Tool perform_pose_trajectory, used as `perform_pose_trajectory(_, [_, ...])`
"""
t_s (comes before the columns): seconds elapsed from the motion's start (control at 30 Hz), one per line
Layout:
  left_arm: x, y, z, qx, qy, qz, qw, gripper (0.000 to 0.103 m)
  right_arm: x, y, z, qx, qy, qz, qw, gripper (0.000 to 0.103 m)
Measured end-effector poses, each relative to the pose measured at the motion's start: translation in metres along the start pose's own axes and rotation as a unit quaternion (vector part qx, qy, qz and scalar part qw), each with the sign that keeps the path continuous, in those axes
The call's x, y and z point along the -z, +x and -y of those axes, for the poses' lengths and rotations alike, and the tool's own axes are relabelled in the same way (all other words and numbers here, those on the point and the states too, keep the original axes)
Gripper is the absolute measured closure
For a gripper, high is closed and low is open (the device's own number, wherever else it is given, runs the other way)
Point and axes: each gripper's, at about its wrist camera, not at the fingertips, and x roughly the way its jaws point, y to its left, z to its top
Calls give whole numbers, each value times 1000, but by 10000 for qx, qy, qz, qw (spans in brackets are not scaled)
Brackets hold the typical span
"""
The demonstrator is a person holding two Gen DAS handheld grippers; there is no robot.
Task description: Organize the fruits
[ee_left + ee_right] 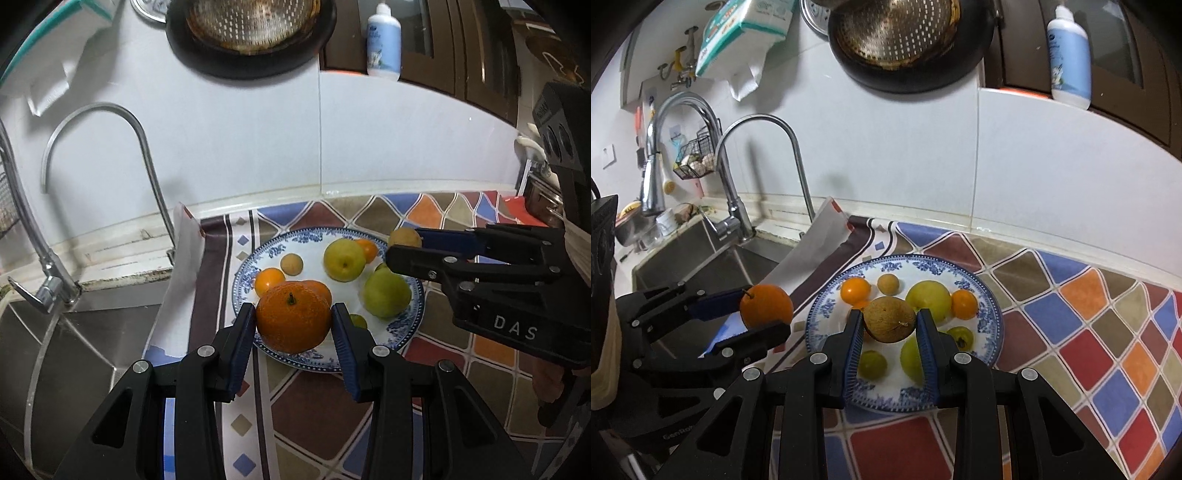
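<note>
Left gripper (293, 314) clamped on an orange (293, 320) — right gripper (889, 320) on a brown fruit (889, 319) — above the plate (991, 325).

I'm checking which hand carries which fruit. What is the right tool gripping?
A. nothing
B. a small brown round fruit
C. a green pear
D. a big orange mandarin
B: in the right wrist view the right tool pinches a brown round fruit above the plate; the mandarin is in the left tool.

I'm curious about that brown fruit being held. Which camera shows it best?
The right wrist view: the brown fruit sits centred and whole between the right gripper pads. The left wrist view shows only part of it, off to the side behind that gripper.
</note>
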Motion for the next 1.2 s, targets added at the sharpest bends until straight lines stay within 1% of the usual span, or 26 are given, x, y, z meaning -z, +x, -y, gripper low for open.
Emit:
perform_pose_trajectory(0.33, [2, 38, -4, 99, 44, -333, 9994, 62, -2, 44, 10, -72, 24, -275, 9996, 73])
perform_pose_trajectory(0.53, [1, 48, -3, 151, 98, -391, 9991, 61, -1, 57, 13, -70, 26, -348, 9994, 73])
perform_pose_trajectory(0.6, [0, 48, -3, 169, 76, -353, 9992, 59, -1, 58, 13, -52, 24, -365, 9993, 72])
perform_pose_trajectory(0.63, [-1, 47, -3, 163, 77, -320, 9993, 57, -1, 57, 14, -36, 55, -373, 9993, 68])
perform_pose_trajectory(0.67, [-2, 45, -3, 142, 86, -279, 9995, 54, -1, 56, 14, -21, 78, -361, 9993, 61])
perform_pose_trajectory(0.7, [-3, 42, -3, 109, 83, -229, 9996, 53, -1, 54, 15, 17, 99, -330, 9994, 59])
perform_pose_trajectory(0.83, [-4, 25, -3, 38, 17, -75, 10000, 51, 1, 39, 16, 212, 160, -193, 9995, 59])
perform_pose_trajectory(0.9, [-4, 14, -2, -21, -32, -5, 10000, 46, 3, 27, 16, 307, 236, -133, 9992, 59])
perform_pose_trajectory(0.97, [-3, 3, -1, -80, -79, 55, 9999, 45, 8, 12, 14, 482, 285, -77, 9984, 59])
perform_pose_trajectory(1.03, [-1, -7, 0, -104, -122, 114, 9998, 40, 12, 0, 13, 628, 310, -59, 9975, 59])
perform_pose_trajectory(1.1, [0, -19, 3, -144, -178, 202, 9995, 31, 17, -13, 12, 795, 391, -46, 9961, 52])
perform_pose_trajectory(1.13, [1, -23, 4, -160, -183, 230, 9994, 29, 19, -21, 11, 859, 436, -15, 9953, 47])
perform_pose_trajectory(1.2, [2, -34, 8, -224, -199, 326, 9990, 24, 24, -35, 11, 1017, 505, 55, 9935, 43])
